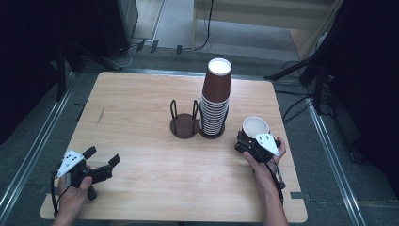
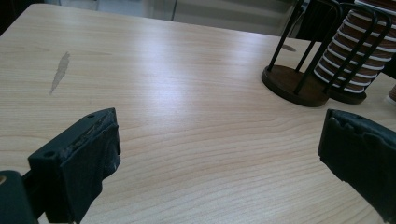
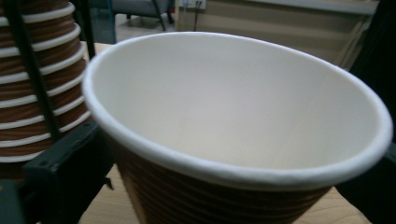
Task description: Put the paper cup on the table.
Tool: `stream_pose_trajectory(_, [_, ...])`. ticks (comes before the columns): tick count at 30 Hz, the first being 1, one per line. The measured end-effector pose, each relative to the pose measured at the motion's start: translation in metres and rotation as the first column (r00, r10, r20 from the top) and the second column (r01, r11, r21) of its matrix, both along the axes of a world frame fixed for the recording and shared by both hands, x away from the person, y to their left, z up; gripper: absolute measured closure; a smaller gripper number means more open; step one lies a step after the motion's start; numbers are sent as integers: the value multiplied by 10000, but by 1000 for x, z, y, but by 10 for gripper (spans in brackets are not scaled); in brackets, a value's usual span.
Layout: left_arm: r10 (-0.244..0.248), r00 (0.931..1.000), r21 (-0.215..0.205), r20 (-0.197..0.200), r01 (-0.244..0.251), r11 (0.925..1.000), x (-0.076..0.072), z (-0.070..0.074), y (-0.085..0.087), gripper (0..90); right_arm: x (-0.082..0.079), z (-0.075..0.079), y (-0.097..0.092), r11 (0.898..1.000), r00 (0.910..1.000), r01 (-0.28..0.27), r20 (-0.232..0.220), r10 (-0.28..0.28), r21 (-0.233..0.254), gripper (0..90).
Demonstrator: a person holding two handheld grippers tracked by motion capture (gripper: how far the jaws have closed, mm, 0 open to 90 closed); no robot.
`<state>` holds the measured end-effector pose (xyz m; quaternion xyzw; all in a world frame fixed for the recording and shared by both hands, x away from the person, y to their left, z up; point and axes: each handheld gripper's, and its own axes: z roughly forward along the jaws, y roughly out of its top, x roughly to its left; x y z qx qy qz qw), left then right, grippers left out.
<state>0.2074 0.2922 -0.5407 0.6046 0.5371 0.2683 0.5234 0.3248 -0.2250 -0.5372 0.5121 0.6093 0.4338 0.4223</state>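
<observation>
Sitting between the jaws of the right gripper (image 1: pixel 254 136), a brown paper cup (image 1: pixel 255 127) stands mouth up near the right edge of the table (image 1: pixel 141 117), its white inside empty; in the right gripper view the cup (image 3: pixel 238 107) fills the gap between the two black jaws, one pressed to its ribbed wall at the left and the other at the far right, so the claw is clenched on the cup; the right hand (image 1: pixel 263 157) holds the gripper from behind. Just left of the cup, near the table's middle, a tall stack (image 1: pixel 215 99) of like cups stands in one ring of a dark wire holder (image 1: pixel 186 123); the holder's other ring is empty; the stack's top cup is upside down, white base up. Well apart, at the near left corner, the left gripper (image 1: pixel 101 157) hovers in the left hand (image 1: pixel 75 188) with its jaws spread wide, released, nothing between them; in the left gripper view bare wood shows between the jaws, with the holder (image 2: pixel 294 86) and stack (image 2: pixel 350 60) beyond at upper right.
</observation>
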Motion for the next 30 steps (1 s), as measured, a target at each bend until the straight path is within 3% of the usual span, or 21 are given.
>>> stream_pose_trajectory(2, [-9, 10000, 9, -23, 9, 10000, 0, 0, 0, 0, -3, 3, 0, 9997, 9998, -179, -53, 180, 194, 0])
stream_pose_trajectory(5, [-16, 10000, -104, -11, 15, 9999, 0, 0, -1, 0, -7, 7, 0, 9998, 9998, -207, -13, 207, 23, 0])
stream_pose_trajectory(17, [323, 9990, 423, 293, -335, 9985, -1, -4, -8, 0, -35, 21, -2, 9983, 9977, -546, 399, 553, -185, 0])
stream_pose_trajectory(21, [414, 9980, 920, 473, -457, 9947, -2, -8, -13, 0, -50, 23, -8, 9972, 9964, -606, 574, 631, -429, 0])
stream_pose_trajectory(26, [410, 9980, 1050, 490, -459, 9934, -3, -9, -15, 0, -65, 21, -23, 9975, 9960, -627, 619, 647, -340, 0])
stream_pose_trajectory(30, [366, 9983, 1076, 446, -412, 9933, -3, -9, -15, 0, -74, 15, -36, 9992, 9984, -349, 441, 358, -207, 0])
